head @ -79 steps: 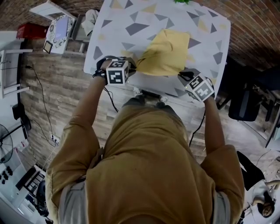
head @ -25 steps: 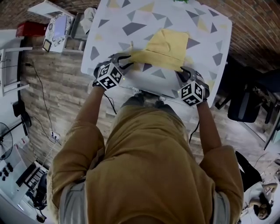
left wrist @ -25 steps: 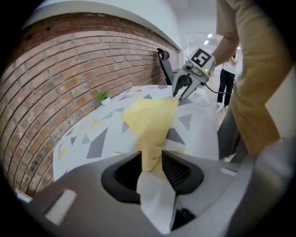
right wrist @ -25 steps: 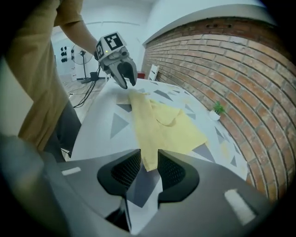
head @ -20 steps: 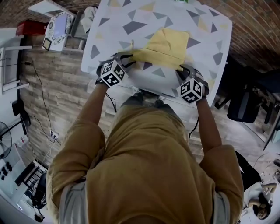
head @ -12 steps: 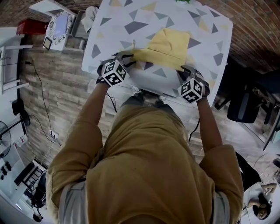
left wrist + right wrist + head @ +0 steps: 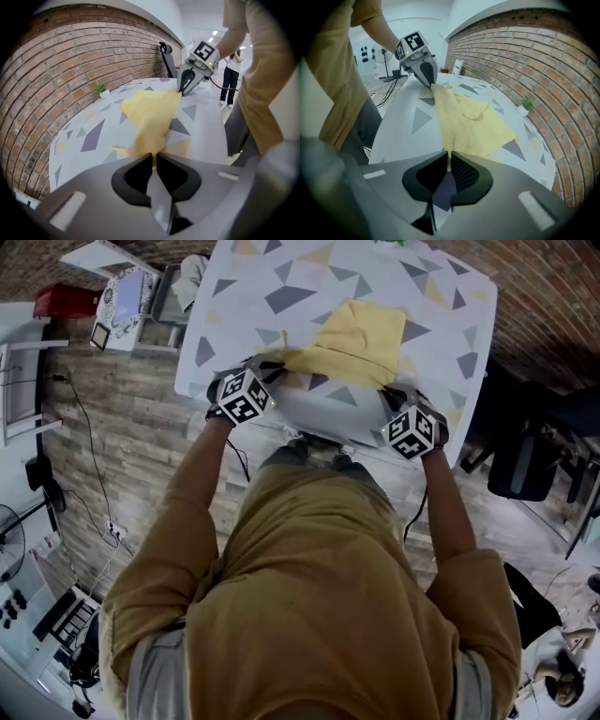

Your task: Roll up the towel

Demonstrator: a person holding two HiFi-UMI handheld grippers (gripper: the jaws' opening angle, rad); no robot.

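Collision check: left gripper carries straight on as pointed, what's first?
The towel: the left gripper has just been closing its jaws on its edge. Just beyond, probably the table.

Both arms reach forward. The left gripper (image 7: 153, 158) and right gripper (image 7: 449, 158), angled down, have just been closing and now pinch the towel's (image 7: 358, 337) near corners.

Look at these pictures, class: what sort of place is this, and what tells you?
Probably a lab or workshop room, not a home: a bare brick wall, an office chair, a standing fan and a patterned table bearing a yellow towel.
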